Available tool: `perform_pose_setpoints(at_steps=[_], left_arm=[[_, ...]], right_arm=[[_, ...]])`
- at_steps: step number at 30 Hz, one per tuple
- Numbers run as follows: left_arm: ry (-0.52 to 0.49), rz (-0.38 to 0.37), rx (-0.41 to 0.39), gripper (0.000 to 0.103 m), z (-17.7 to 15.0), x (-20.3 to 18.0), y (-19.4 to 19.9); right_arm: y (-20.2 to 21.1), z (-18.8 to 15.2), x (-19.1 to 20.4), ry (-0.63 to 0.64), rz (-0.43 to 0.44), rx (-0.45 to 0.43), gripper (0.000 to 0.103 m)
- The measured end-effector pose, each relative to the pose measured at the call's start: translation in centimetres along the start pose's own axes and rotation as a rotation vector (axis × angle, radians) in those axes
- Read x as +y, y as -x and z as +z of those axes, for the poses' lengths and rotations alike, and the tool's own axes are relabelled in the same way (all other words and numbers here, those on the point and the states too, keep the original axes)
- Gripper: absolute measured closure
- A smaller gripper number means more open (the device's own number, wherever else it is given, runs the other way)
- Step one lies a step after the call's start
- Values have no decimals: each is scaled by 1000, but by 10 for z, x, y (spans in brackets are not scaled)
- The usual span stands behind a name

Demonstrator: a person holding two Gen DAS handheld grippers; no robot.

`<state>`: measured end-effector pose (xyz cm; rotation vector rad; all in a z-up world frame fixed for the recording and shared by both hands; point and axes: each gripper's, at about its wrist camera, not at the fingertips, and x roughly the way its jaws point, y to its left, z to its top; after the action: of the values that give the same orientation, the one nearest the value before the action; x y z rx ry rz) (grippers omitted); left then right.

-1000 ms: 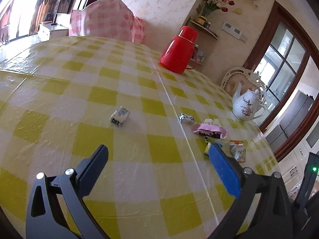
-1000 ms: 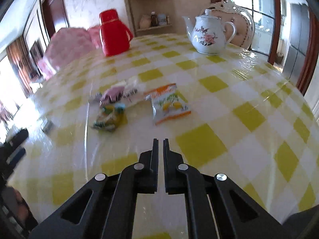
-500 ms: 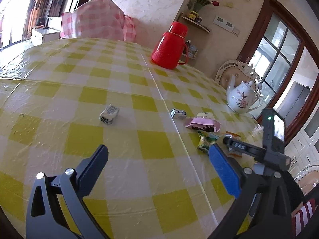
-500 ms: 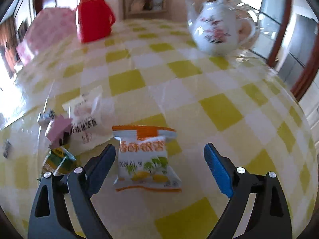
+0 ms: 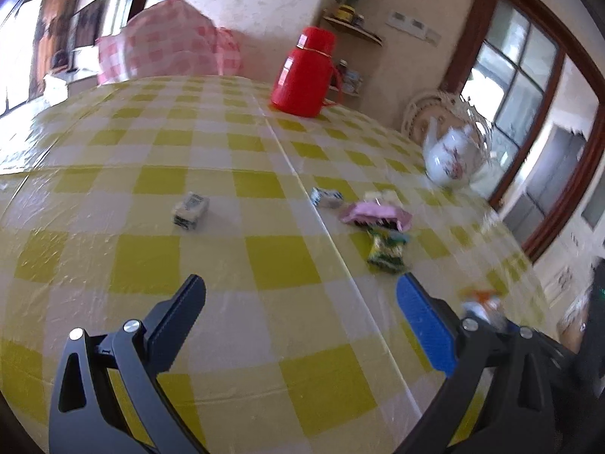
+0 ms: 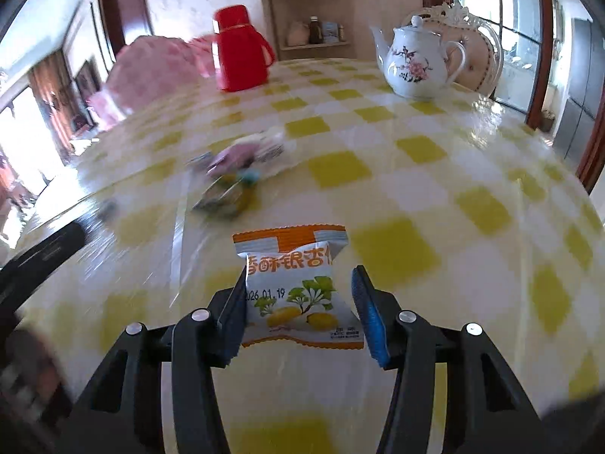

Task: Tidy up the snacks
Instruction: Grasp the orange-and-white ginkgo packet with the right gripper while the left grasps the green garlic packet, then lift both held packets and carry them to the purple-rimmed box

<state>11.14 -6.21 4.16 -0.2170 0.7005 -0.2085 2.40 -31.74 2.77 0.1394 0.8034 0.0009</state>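
Observation:
My right gripper is shut on an orange-and-white ginkgo snack packet, which bulges between the two fingers above the yellow-checked tablecloth. Beyond it lie a green-yellow packet and a pink packet with a white wrapper beside it, all blurred. My left gripper is open and empty over the table. In its view a small white candy box lies to the left, a small blue-white packet, the pink packet and the green-yellow packet to the right.
A red thermos jug stands at the far side. A white flowered teapot stands at the right near the table edge. A pink checked cover sits behind the table. A raised seam runs across the cloth.
My right gripper went from shut to open, then closed on the ginkgo packet and drew it back from the pile. My left gripper stayed open and swung slightly left.

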Motion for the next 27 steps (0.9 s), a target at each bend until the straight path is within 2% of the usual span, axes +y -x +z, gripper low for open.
perform_pose_setpoints(at_steps=[3,6,8,11,13,15,16,18,19,21,27], left_arm=[[-76,-22,17,2,-1,-19,-4],[-135,-1,41,2,5,-40,-20],[-162,21,74,2,12,-55,-43],[-217,32,150,2,19,-82,-82],[-305,87,179,4,20,-102,-105],[-330,67,217,20,22,-109,-120],[-316,39,250,34,24,-108,-128],[-333,57,258,54,22,-109,-131],[-361,66,255,60,19,-110,-130],[-354,39,253,64,16,-108,-125],[-279,69,204,65,16,-88,-91]], right_arm=[[21,-24,1,-6,9,-5,51],[30,-30,0,-14,8,-6,51],[25,-30,-1,-16,-6,12,51],[24,-33,-5,-34,16,36,51],[25,-35,-4,-29,14,37,51],[25,-35,-1,-13,16,36,51],[24,-34,0,-4,21,36,51],[22,-33,2,7,33,43,51],[22,-33,1,5,38,43,51],[22,-32,-2,-8,45,38,51],[21,-31,-12,-64,81,28,51]])
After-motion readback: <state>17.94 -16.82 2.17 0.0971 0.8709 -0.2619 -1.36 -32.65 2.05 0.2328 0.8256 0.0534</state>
